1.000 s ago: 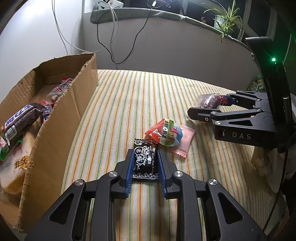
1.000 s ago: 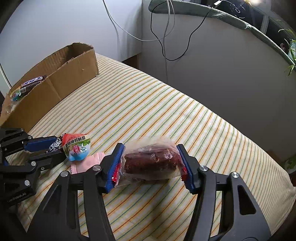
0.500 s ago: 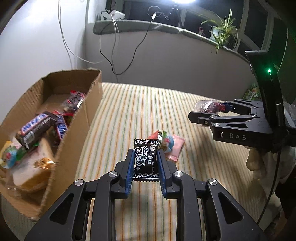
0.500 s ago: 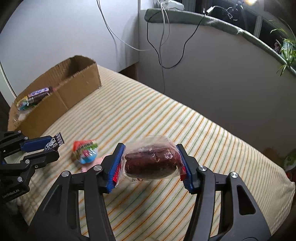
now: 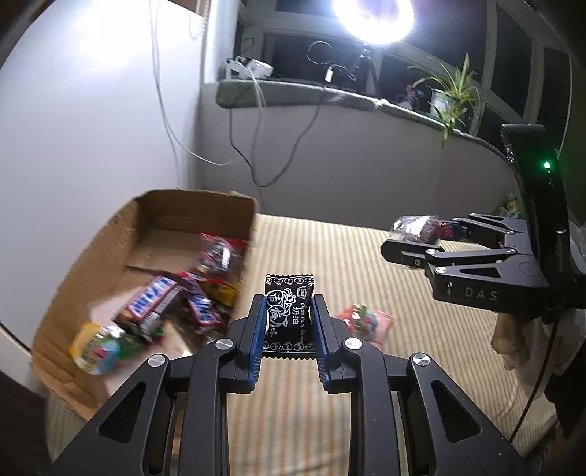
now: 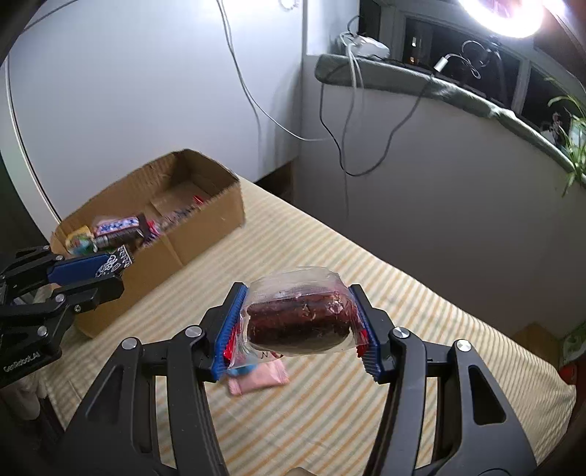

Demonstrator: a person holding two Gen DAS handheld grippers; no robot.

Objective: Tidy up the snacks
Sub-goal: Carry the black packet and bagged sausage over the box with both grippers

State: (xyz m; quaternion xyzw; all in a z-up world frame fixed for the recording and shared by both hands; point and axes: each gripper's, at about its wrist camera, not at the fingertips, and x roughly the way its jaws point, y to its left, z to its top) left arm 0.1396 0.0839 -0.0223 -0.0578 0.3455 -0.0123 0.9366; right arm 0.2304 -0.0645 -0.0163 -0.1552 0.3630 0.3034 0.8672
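My left gripper (image 5: 288, 331) is shut on a black plum candy packet (image 5: 289, 315), held in the air just right of the open cardboard box (image 5: 110, 241). My right gripper (image 6: 298, 322) is shut on a clear-wrapped dark brown cake (image 6: 296, 322), held above the striped cloth (image 6: 403, 311). In the right wrist view the box (image 6: 205, 227) lies to the far left, with the left gripper (image 6: 91, 274) beside its near corner. A pink packet (image 6: 260, 379) and a red-and-blue snack (image 5: 360, 318) lie on the cloth below.
The box holds several snacks, among them a Snickers bar (image 5: 150, 304) and a yellow-green round snack (image 5: 95, 348). White walls stand behind the box. A ledge with cables (image 5: 256, 121), a bright lamp (image 5: 373, 14) and a plant (image 5: 454, 95) run along the back.
Both grippers have risen well above the cloth with their snacks. The left one has also moved toward the box, so its inside now shows.
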